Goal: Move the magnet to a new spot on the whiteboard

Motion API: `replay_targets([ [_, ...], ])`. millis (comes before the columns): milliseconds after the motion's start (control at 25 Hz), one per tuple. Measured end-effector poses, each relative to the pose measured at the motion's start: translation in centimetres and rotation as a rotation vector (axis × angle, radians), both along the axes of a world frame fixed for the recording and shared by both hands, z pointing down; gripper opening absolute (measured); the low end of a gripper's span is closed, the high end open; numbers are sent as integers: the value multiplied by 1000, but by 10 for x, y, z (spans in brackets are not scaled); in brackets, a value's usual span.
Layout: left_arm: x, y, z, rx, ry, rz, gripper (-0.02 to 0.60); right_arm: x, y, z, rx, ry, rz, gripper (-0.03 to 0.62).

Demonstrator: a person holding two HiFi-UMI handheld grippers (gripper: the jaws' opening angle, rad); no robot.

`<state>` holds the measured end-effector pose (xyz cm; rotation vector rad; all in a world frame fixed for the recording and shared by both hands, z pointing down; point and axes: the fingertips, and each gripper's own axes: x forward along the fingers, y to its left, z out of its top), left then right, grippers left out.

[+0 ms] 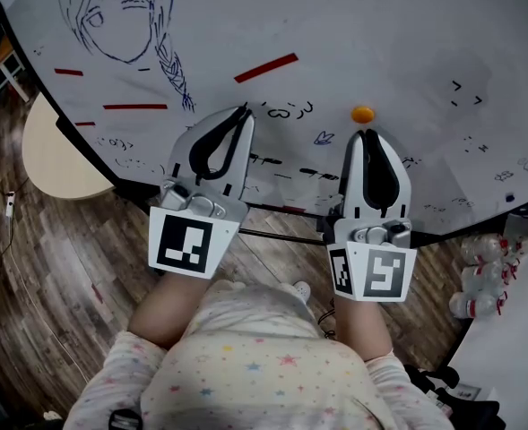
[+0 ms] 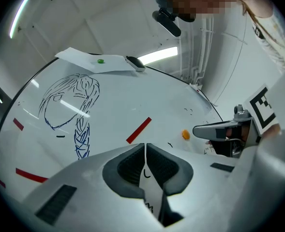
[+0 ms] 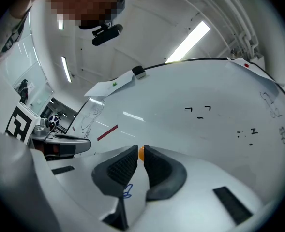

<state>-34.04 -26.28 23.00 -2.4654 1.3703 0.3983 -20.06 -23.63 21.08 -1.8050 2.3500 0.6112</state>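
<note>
Reaching for the grasp, I judge: the orange magnet [image 1: 362, 114] sits on the whiteboard [image 1: 407, 52] just beyond the right claw [image 1: 364, 133], which is nearly closed and empty and must open, then advance.

Office or classroom: big scribbled whiteboard [image 1: 362, 25], wood-plank floor [image 1: 66, 267], ceiling strip light [image 2: 157, 56].

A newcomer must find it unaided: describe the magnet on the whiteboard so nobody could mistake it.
Start at the big whiteboard with the braided-head sketch. Just past the tip of the right tongs sits the magnet, a small round orange button. Its neighbours are only flat red strips and pen scribbles.
</note>
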Motion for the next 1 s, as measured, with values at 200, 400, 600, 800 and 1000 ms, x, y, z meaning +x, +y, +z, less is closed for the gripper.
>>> replay_targets([
  [200, 0, 4, 6, -16, 5, 5, 21, 2, 4, 7, -19, -7, 8, 19],
  [400, 0, 6, 13, -32, 6, 9, 21, 6, 9, 13, -27, -14, 18, 1],
  [600, -1, 8, 22, -46, 9, 10, 21, 9, 13, 24, -50, -14, 22, 0],
  [800, -3, 8, 32, -70, 13, 7, 21, 8, 14, 38, -72, -1, 1, 0],
  [1000, -4, 8, 47, -103, 16, 14, 21, 9, 14, 58, -117, 0, -11, 0],
])
